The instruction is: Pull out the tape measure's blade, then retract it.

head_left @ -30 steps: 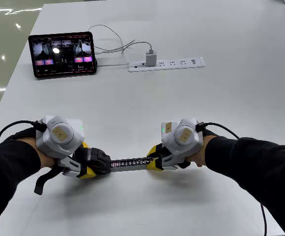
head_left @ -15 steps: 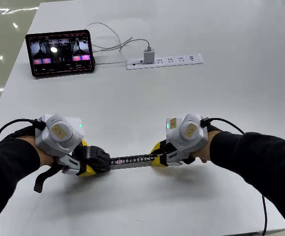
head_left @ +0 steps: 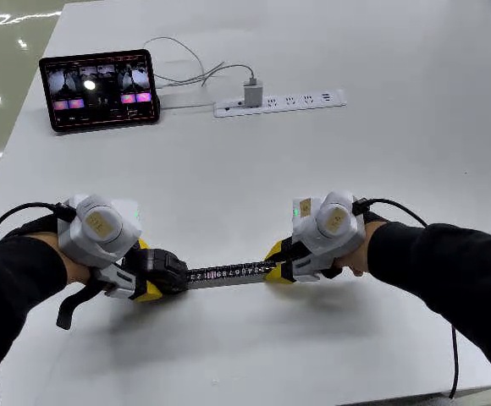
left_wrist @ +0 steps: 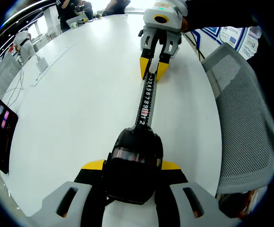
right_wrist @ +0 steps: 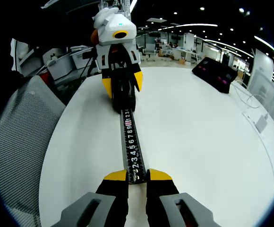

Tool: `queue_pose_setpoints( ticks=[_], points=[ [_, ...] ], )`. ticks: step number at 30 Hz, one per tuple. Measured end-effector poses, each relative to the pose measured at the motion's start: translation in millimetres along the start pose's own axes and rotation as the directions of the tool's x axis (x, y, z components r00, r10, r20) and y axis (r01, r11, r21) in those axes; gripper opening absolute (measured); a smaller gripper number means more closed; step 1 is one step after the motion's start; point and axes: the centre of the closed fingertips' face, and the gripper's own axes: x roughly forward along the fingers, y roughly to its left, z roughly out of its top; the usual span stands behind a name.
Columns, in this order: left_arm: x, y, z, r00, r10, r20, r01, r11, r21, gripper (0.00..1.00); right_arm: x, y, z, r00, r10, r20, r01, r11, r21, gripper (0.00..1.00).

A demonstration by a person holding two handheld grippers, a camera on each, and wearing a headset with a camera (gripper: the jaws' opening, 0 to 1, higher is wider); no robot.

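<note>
A black tape measure case [head_left: 166,271] lies low over the white table [head_left: 254,161], and my left gripper [head_left: 148,275] is shut on the case [left_wrist: 133,163]. Its blade [head_left: 228,273], printed with numbers, stretches to the right. My right gripper [head_left: 276,264] is shut on the blade's end [right_wrist: 136,177]. In the left gripper view the blade [left_wrist: 146,101] runs ahead to the right gripper [left_wrist: 154,70]. In the right gripper view the blade [right_wrist: 130,142] leads back to the case [right_wrist: 124,94] in the left gripper [right_wrist: 123,85].
A tablet [head_left: 100,88] with a lit screen stands at the back left. A white power strip [head_left: 279,102] with a plugged charger and cables lies behind the middle. A grey mesh chair [left_wrist: 243,113] sits beside the table's near edge.
The right gripper has moved to the right with the blade's end, so more blade shows between the grippers. The left gripper with the case has stayed put.
</note>
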Motion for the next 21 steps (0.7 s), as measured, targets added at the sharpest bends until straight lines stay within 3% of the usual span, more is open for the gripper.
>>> queue_pose_setpoints(
  ticks=[21],
  points=[
    [0.6, 1.4, -0.4, 1.0000, 0.004, 0.006, -0.004, 1.000, -0.004, 0.33, -10.8, -0.2, -8.2, 1.0000, -0.003, -0.007, 0.003, 1.000, 0.020, 0.09]
  ],
)
